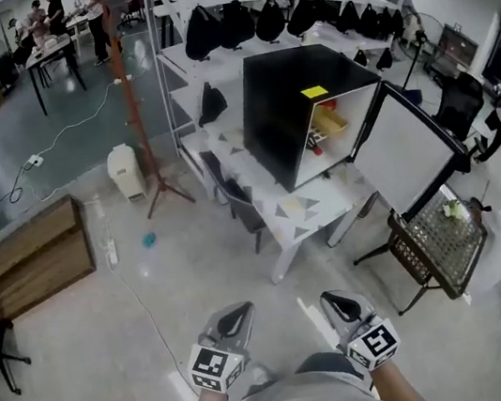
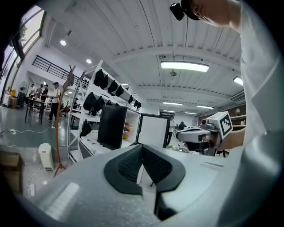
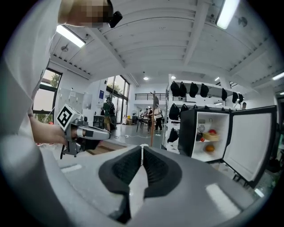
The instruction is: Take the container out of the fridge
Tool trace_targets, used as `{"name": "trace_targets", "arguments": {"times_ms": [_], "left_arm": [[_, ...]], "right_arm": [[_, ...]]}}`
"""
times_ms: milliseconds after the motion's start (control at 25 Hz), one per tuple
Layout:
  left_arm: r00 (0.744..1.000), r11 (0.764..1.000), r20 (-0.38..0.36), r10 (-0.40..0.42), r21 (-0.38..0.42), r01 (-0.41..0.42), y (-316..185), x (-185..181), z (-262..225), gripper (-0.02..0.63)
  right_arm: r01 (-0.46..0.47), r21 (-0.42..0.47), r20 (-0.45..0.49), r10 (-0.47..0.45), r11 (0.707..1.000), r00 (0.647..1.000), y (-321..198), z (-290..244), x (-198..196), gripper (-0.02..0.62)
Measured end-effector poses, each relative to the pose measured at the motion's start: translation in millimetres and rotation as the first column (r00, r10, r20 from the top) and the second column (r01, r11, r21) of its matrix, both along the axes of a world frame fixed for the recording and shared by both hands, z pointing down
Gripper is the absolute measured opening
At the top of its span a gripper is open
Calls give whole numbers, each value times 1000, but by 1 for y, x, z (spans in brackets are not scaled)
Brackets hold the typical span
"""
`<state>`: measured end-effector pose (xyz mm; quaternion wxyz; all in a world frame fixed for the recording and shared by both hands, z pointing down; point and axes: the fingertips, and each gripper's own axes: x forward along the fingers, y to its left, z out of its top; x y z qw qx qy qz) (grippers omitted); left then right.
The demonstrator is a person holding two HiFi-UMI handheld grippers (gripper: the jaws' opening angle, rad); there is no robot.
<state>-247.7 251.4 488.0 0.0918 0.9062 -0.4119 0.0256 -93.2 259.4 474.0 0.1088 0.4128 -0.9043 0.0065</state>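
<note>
A black mini fridge [image 1: 285, 113] stands on a white table [image 1: 313, 203] ahead, its white door [image 1: 406, 151] swung open to the right. On the fridge's upper shelf sits a tan container [image 3: 212, 136] holding a red fruit, with an orange fruit [image 3: 209, 148] on the shelf below. In the head view the container [image 1: 331, 121] is only partly visible. My left gripper [image 1: 236, 318] and right gripper [image 1: 341, 304] are held low near my body, far from the fridge. Both are shut and empty, as the left gripper view [image 2: 142, 153] and the right gripper view [image 3: 142, 153] show.
White shelves [image 1: 203, 31] with black bags stand behind the fridge. A wooden coat stand [image 1: 135, 109] and a white bin [image 1: 125, 171] are on the left, and a wooden platform [image 1: 28, 261] farther left. A wire-mesh chair [image 1: 440, 244] stands right of the table. Several people are at the far back.
</note>
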Motion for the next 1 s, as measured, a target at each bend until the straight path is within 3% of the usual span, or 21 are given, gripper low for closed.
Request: {"name": "trace_targets", "arguments": {"times_ms": [320, 600, 1000], "left_arm": [[999, 999, 13, -40, -19, 40, -15, -27, 10, 8], [998, 999, 57, -34, -31, 36, -56, -4, 17, 8], [992, 996, 108, -70, -38, 75, -174, 49, 7, 9]], "right_arm": [[5, -19, -17, -6, 1000, 1000, -22, 7, -13, 14], [-8, -44, 22, 9, 999, 1000, -74, 26, 13, 14], [-17, -28, 58, 18, 999, 998, -198, 21, 85, 14]]}}
